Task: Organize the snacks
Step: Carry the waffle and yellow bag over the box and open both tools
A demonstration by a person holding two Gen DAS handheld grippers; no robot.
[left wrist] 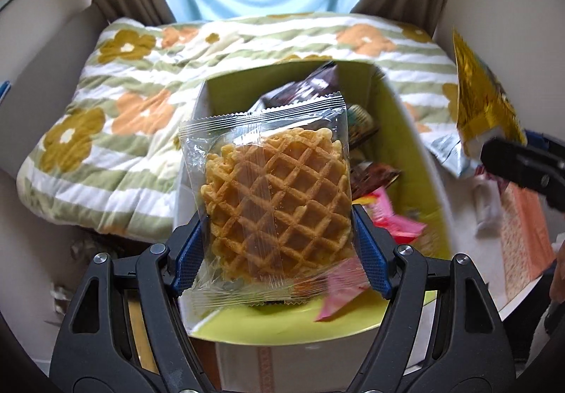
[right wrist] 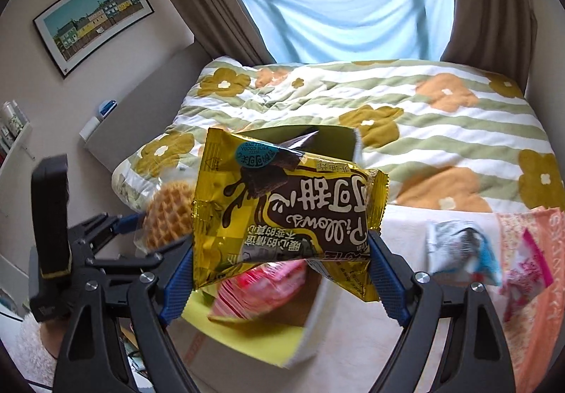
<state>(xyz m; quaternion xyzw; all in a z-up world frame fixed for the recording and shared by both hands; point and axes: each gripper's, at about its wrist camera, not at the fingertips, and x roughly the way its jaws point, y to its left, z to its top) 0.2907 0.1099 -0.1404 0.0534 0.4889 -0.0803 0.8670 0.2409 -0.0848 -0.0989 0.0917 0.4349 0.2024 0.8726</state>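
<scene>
One floral quilt (left wrist: 106,131) is spread beneath everything. One box (left wrist: 399,131), green-lined, is set on it; several wrapped snacks, dark and pink (left wrist: 392,220), are heaped inside, count unclear. One yellow snack bag (right wrist: 282,213) is clamped in the right gripper (right wrist: 282,273), above the box. One clear-wrapped waffle (left wrist: 279,206) is clamped in the left gripper (left wrist: 282,251), likewise above the box.

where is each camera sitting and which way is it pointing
Left wrist: on the left gripper, angled down into the green-lined cardboard box; it clamps a clear-wrapped waffle biscuit.
Right wrist: on the right gripper, facing the bed; it clamps a gold foil snack packet.
Shared: box, waffle, floral striped quilt, both grippers.
</scene>
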